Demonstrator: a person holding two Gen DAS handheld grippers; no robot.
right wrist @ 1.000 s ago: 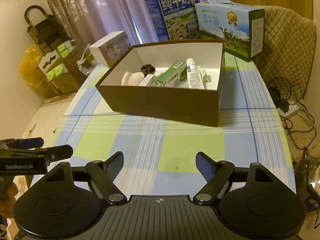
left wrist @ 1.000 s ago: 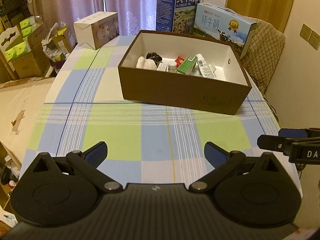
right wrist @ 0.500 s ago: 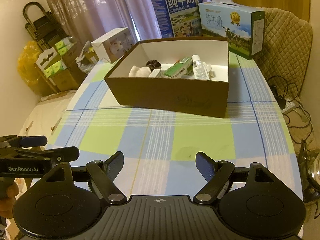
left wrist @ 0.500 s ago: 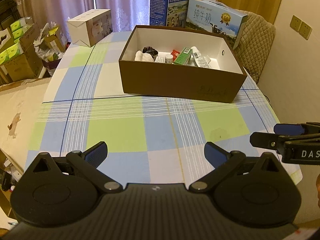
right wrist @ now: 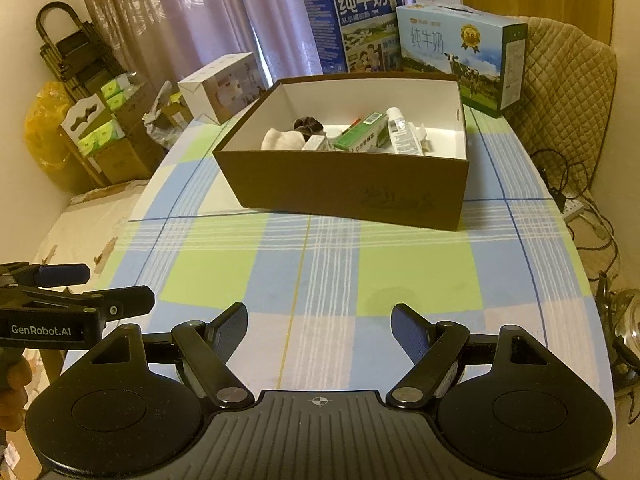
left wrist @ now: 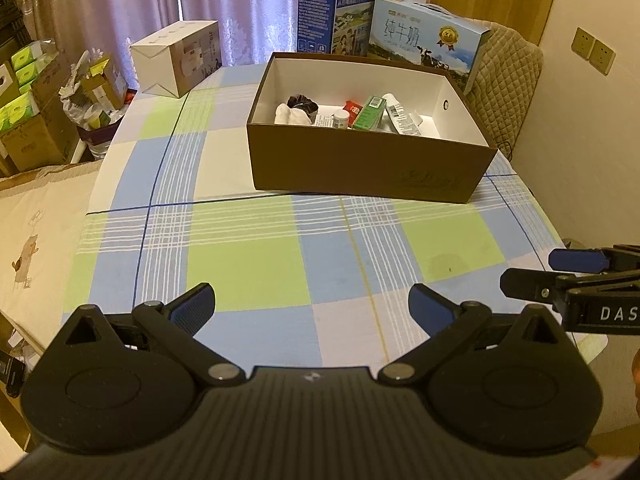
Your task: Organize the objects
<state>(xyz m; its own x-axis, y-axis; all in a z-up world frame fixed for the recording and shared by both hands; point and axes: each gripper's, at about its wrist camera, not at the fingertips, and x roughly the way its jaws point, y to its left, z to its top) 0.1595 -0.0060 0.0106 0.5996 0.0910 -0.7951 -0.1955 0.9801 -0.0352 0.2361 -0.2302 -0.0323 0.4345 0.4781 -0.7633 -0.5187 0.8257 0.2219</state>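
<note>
A brown open box with a white inside stands on the far half of the checked tablecloth. In it lie a green carton, a white tube, a white cloth, a dark round thing and a small white jar. My left gripper is open and empty over the near table edge. My right gripper is open and empty beside it, well short of the box.
Two blue milk cartons stand behind the box, a white box at the far left. A padded chair is at the right, stacked cardboard boxes at the left. Cables lie on the floor right.
Both grippers have drawn back and risen from the box, which now looks smaller and farther. Both stay open and empty.
</note>
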